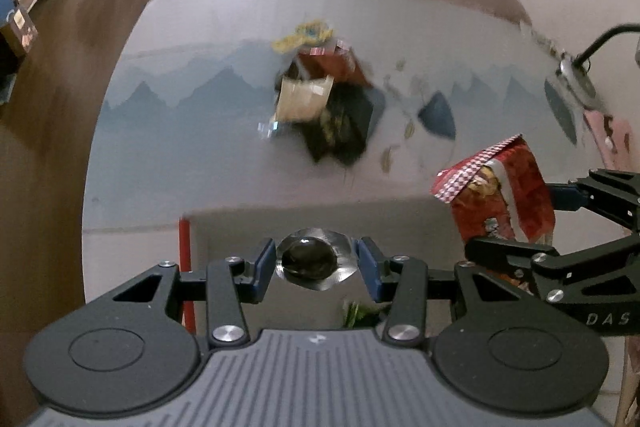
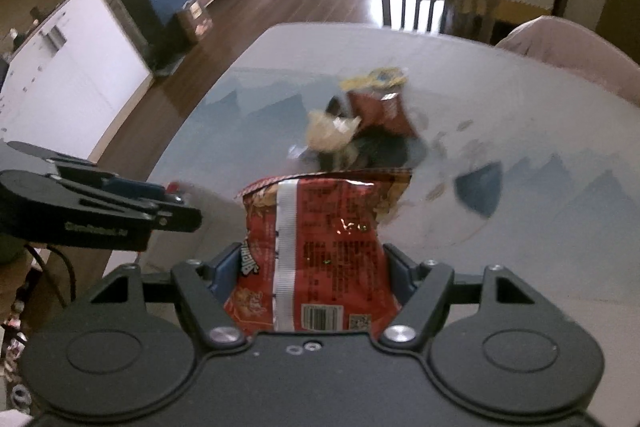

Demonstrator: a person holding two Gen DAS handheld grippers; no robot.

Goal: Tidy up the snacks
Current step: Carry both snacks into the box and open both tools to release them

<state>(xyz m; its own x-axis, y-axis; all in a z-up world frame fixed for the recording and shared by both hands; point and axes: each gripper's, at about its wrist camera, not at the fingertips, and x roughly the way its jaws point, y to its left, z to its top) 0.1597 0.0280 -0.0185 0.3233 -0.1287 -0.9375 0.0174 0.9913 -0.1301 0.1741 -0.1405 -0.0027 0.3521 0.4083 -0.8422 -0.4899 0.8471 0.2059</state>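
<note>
The left hand-held gripper is clamped on a small silver-foil pack with a dark round centre, its blue pads pressing the crinkled foil edges from both sides. It hangs above a pale box with a red edge at the near side of the worktop, and something green shows low inside the box. My guess is that this box is where the snacks go.

Further along the worktop, well apart from both tools, sits the snack pile — a yellow pack, a red one, a beige one and dark ones heaped together, all blurred.

To the right, the right hand-held gripper is closed on a red snack bag, held upright by its lower part, barcode end nearest the camera and the top flopping forward.

Risks, as I judge them: the foil pack is gripped only by its thin rim, so it may slip or twist out and miss the box. The red bag is limp — its loose top could catch the box wall or the left tool, since the two stand near each other.
</note>
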